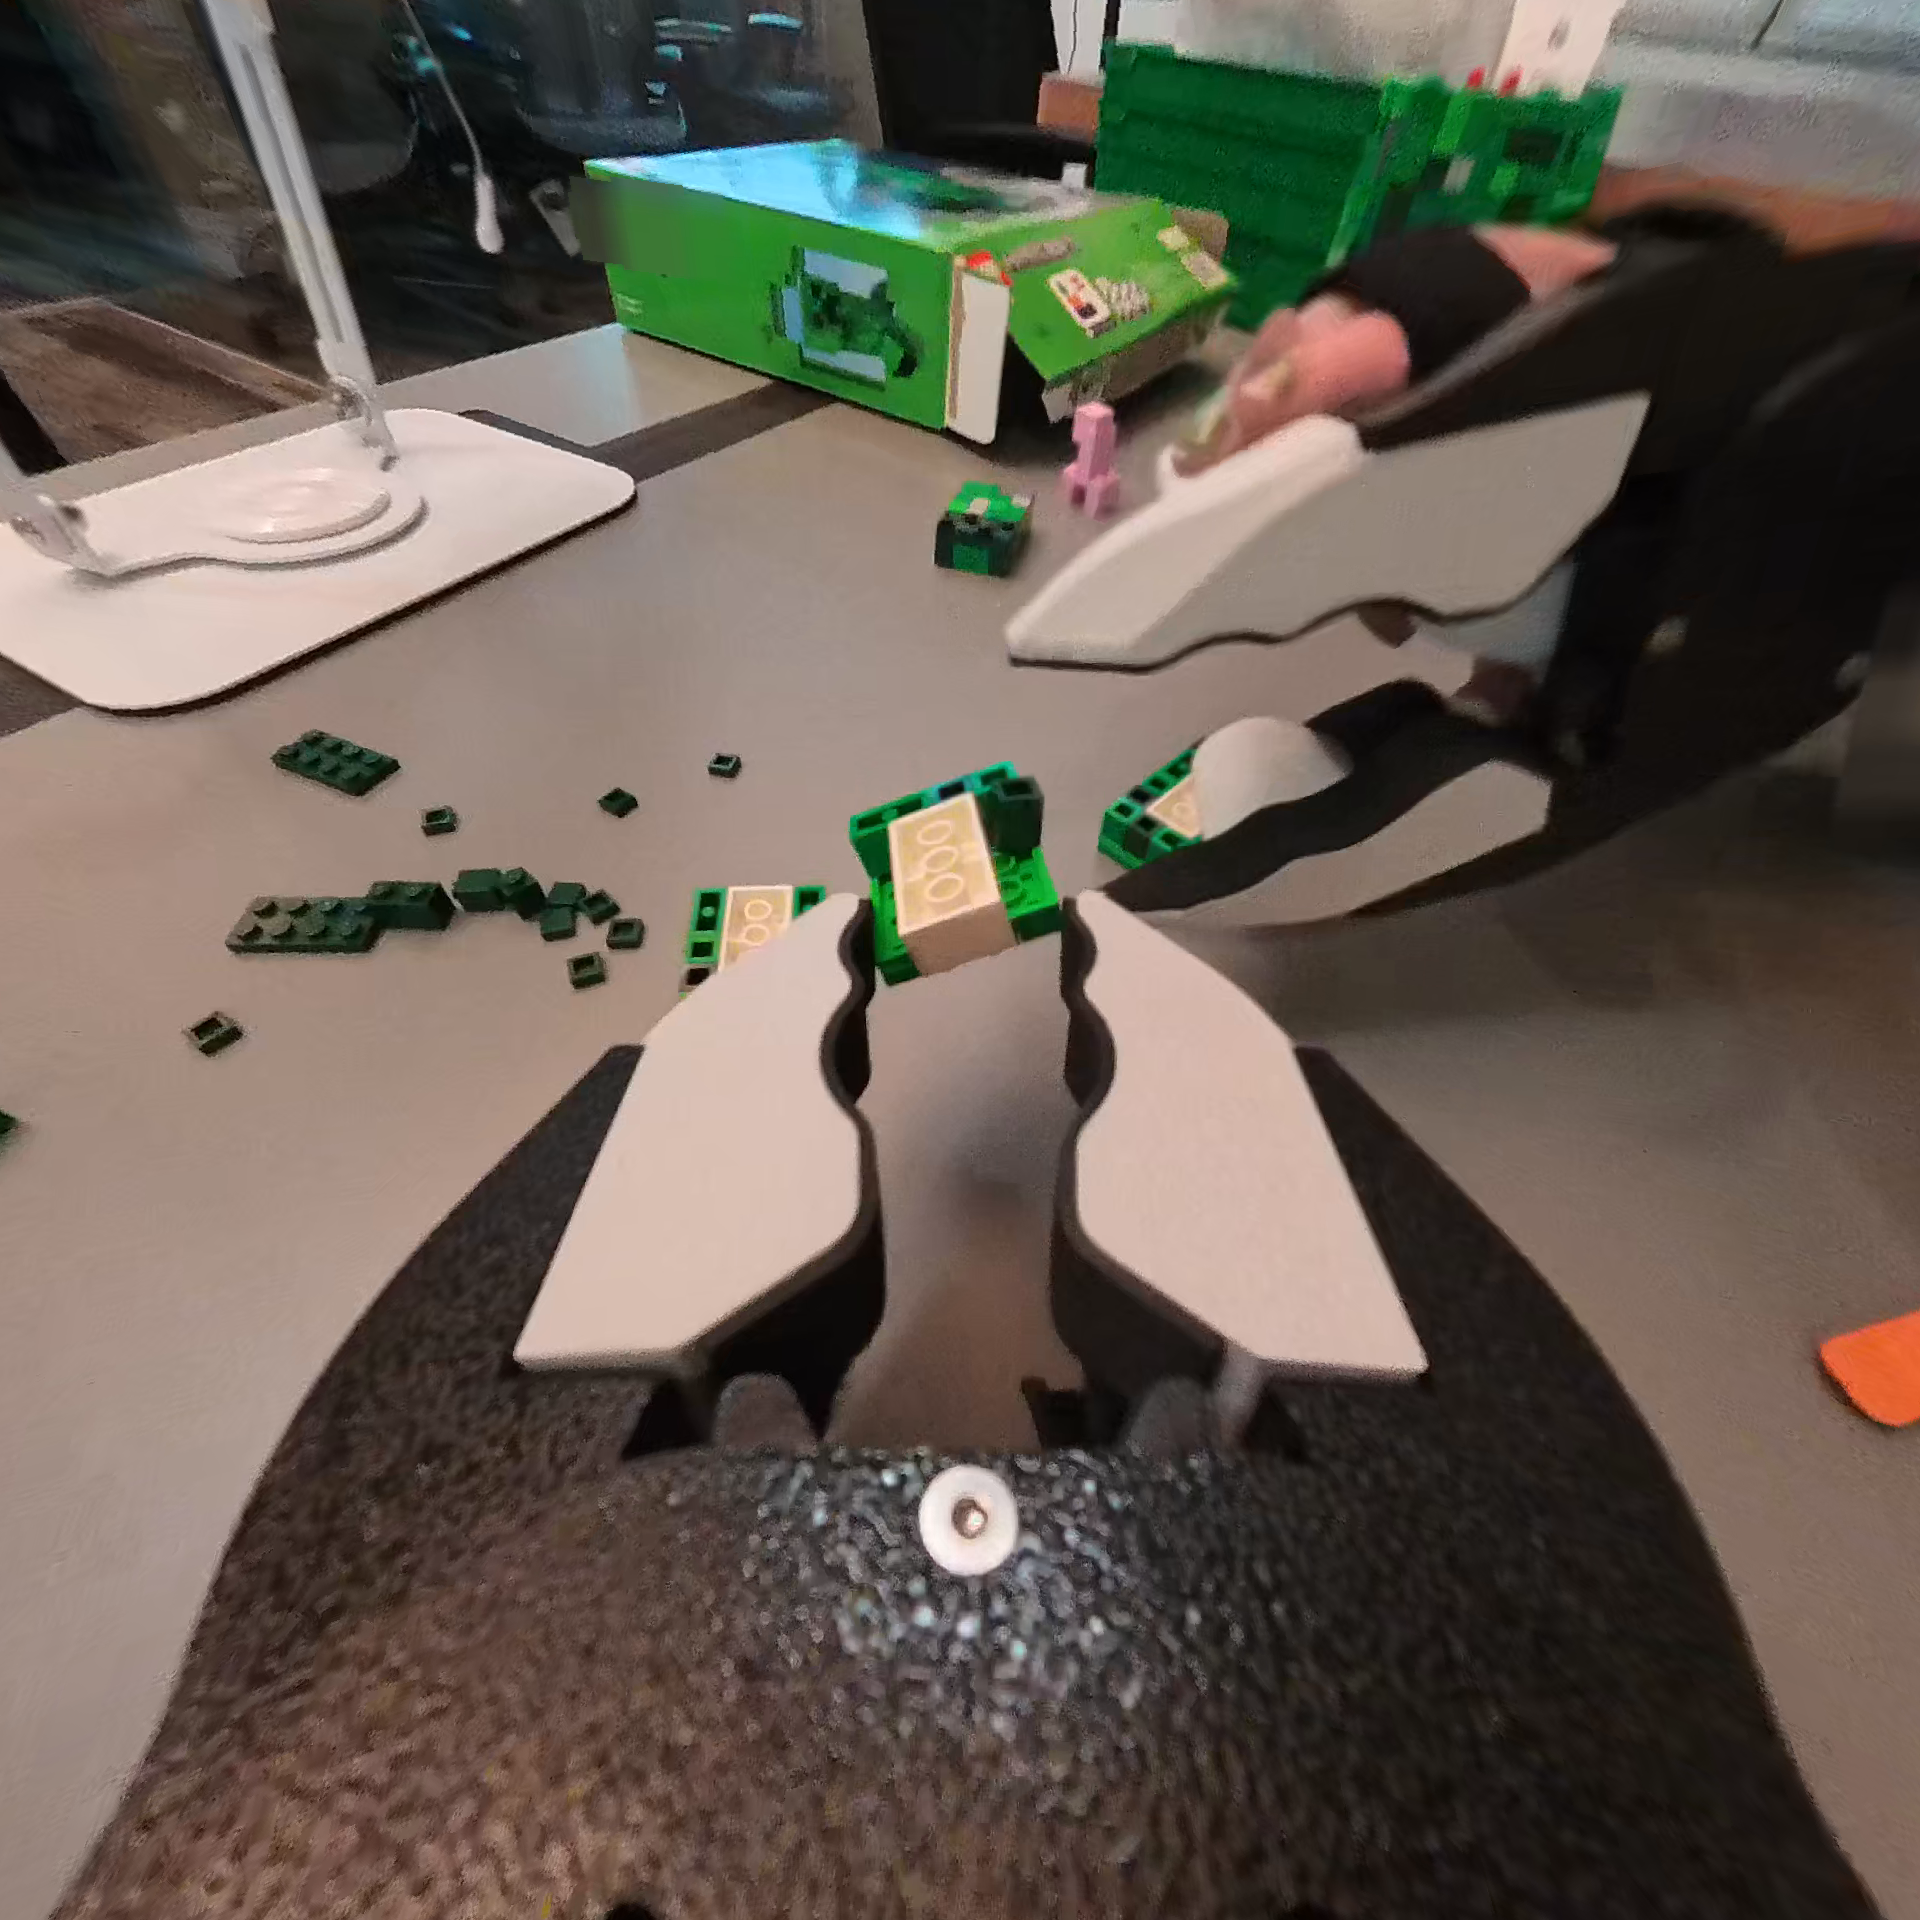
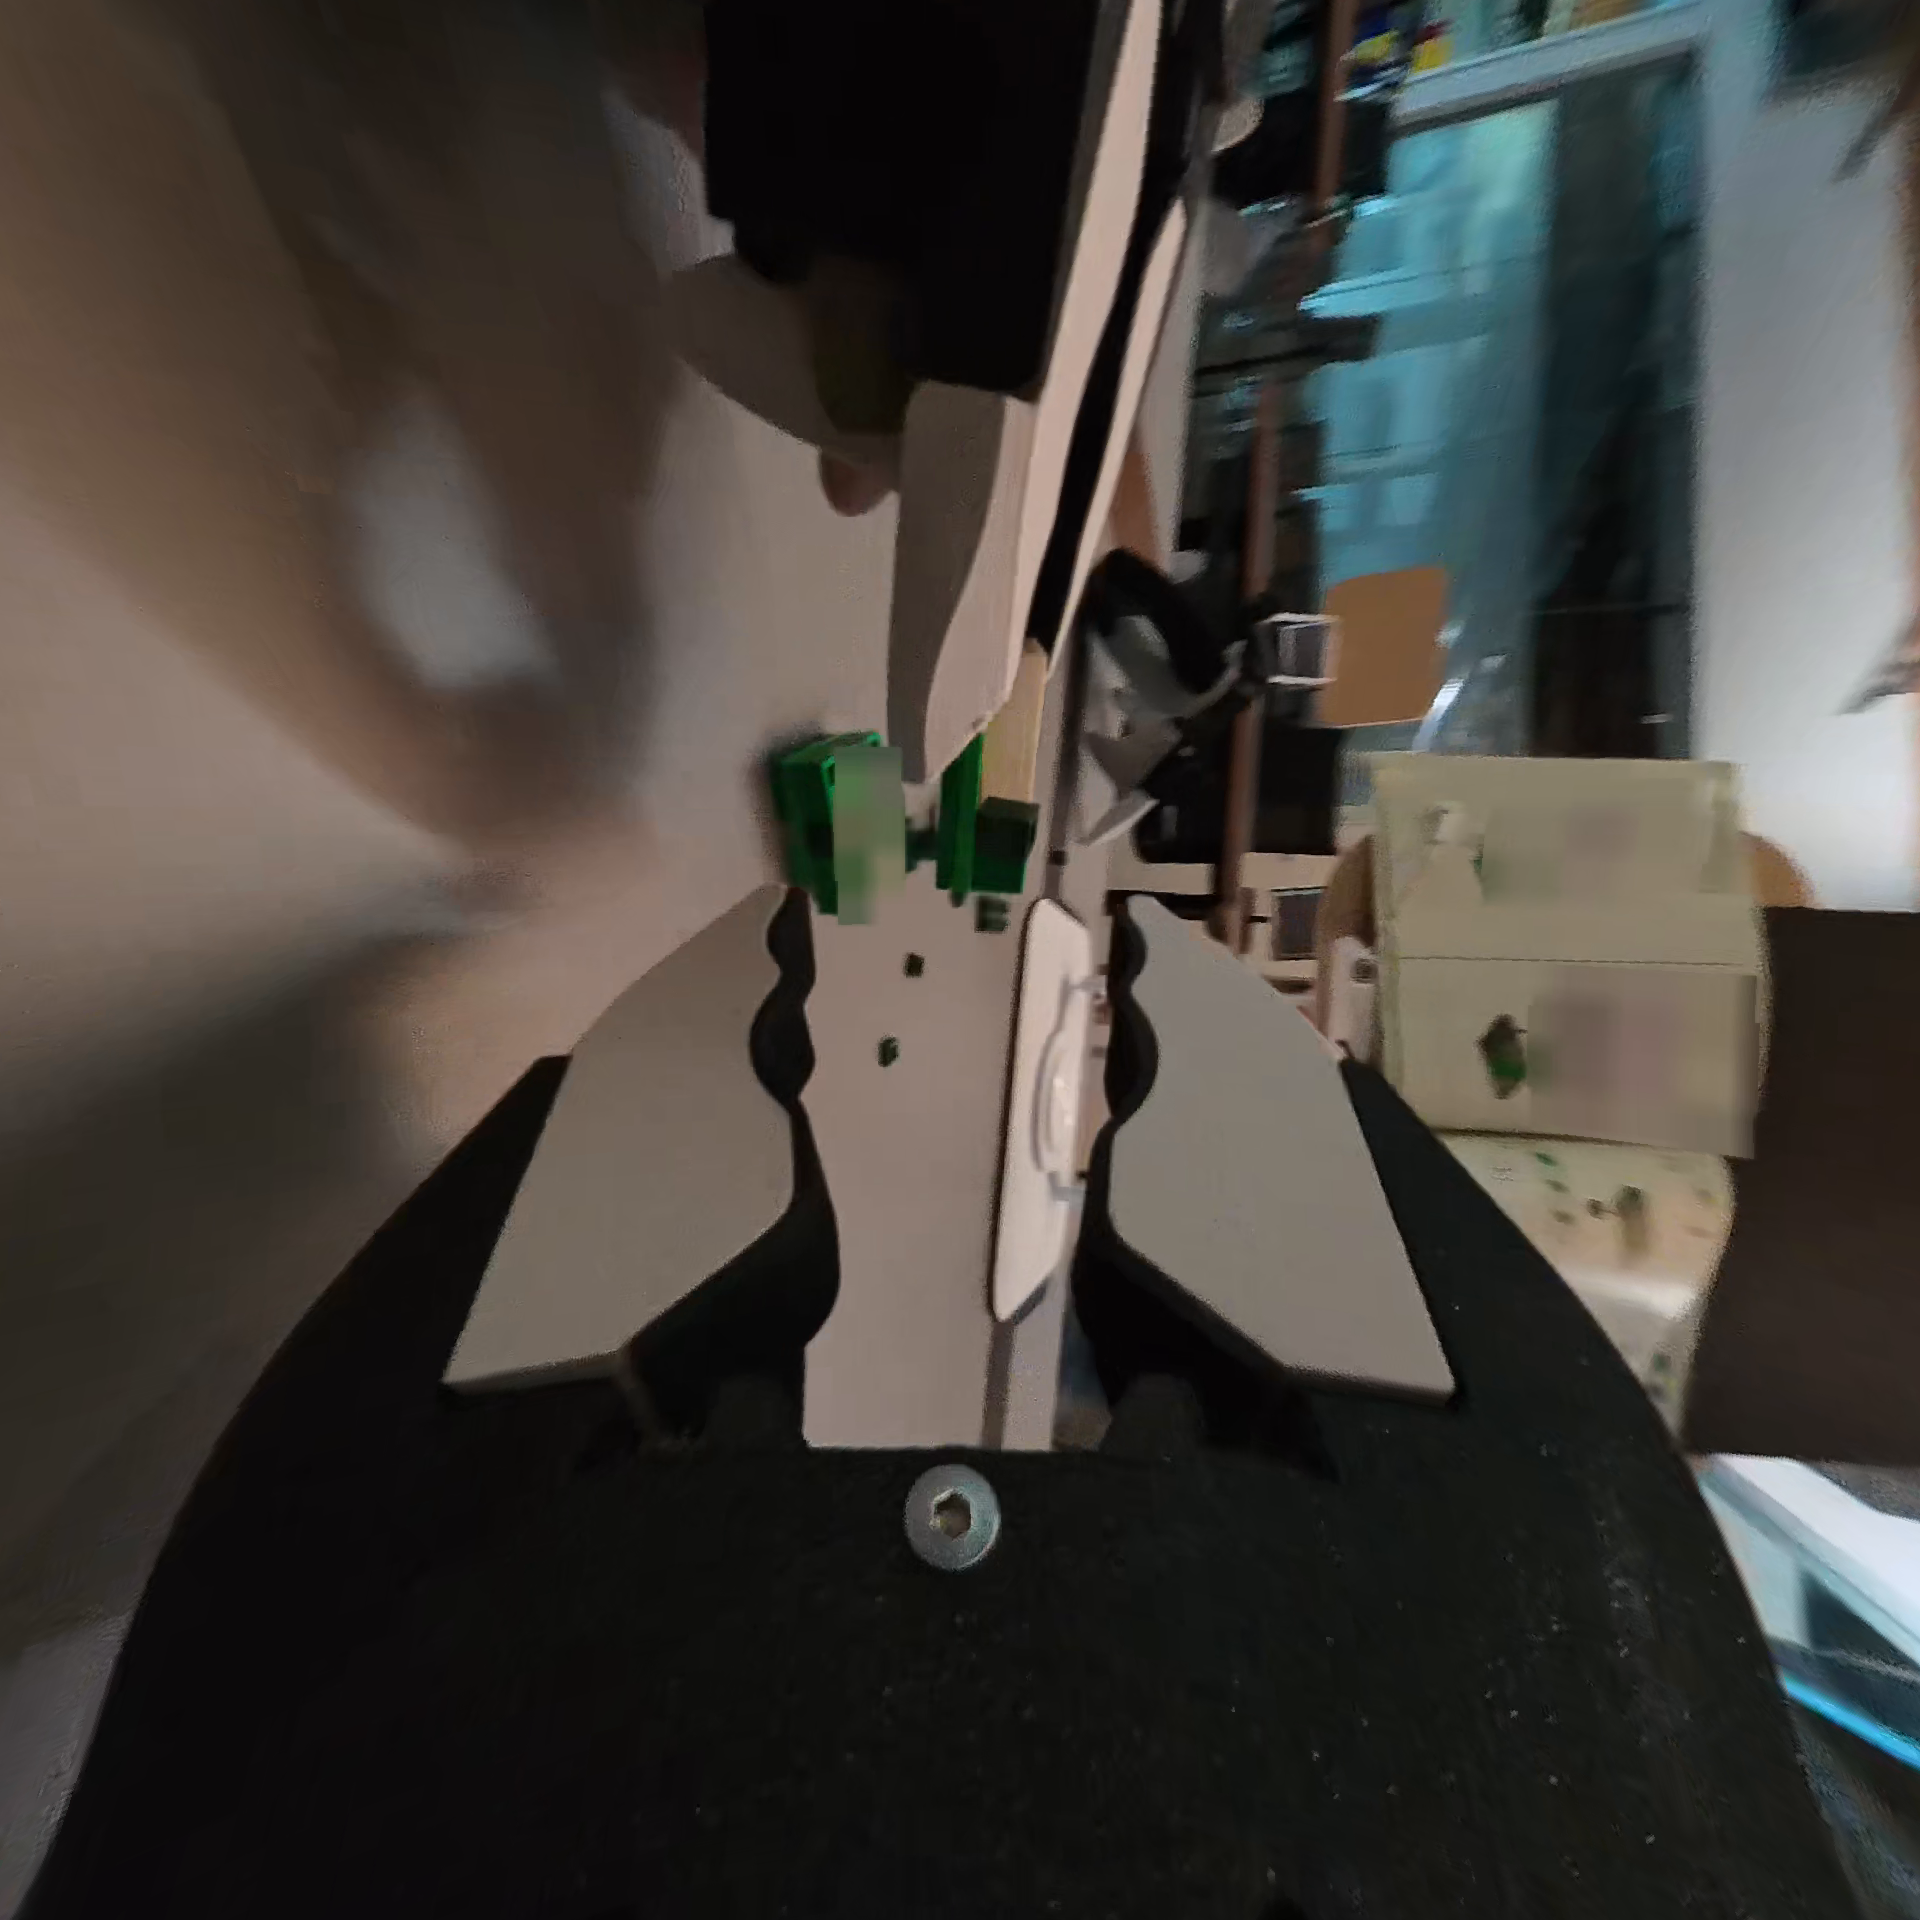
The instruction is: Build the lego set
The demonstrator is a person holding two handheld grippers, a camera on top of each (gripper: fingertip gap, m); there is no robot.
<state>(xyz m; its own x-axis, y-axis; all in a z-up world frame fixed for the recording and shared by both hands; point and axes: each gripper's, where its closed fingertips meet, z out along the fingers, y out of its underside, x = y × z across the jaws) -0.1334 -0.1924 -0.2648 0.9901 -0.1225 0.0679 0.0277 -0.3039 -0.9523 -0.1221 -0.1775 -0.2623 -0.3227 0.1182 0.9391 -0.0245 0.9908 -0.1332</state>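
- The left hand-held gripper [image 1: 966, 914], with grey fingers on a black textured body, is clamped on a small green-and-white brick assembly [image 1: 961, 883], which sits tilted between the fingertips, above the grey worktop [image 1: 727, 644].
- The right hand-held gripper [image 1: 1101, 769] comes in from the right side on its side, fingers spread apart with nothing between them; its lower fingertip lies over a second green-and-white brick block [image 1: 1148, 821] on the worktop.
- In the right wrist view the right hand-held gripper [image 2: 951, 914] shows the same wide gap, and the green-and-white brick assembly [image 2: 842, 831] appears blurred just beyond its fingertips.
- A third green-and-white block [image 1: 743, 925] lies just left of the left fingertips, partly hidden by them.
- Loose dark green plates and small studs [image 1: 416, 904] are scattered toward the worktop's left edge.
- A small green cube-shaped build [image 1: 982, 530] and a pink figure [image 1: 1091, 457] stand near the far edge, in front of an open green cardboard box [image 1: 831, 281].
- A white rounded-corner stand base [image 1: 312, 540] sits at the far left corner.
- An orange flat piece [image 1: 1881, 1371] lies at the right edge.
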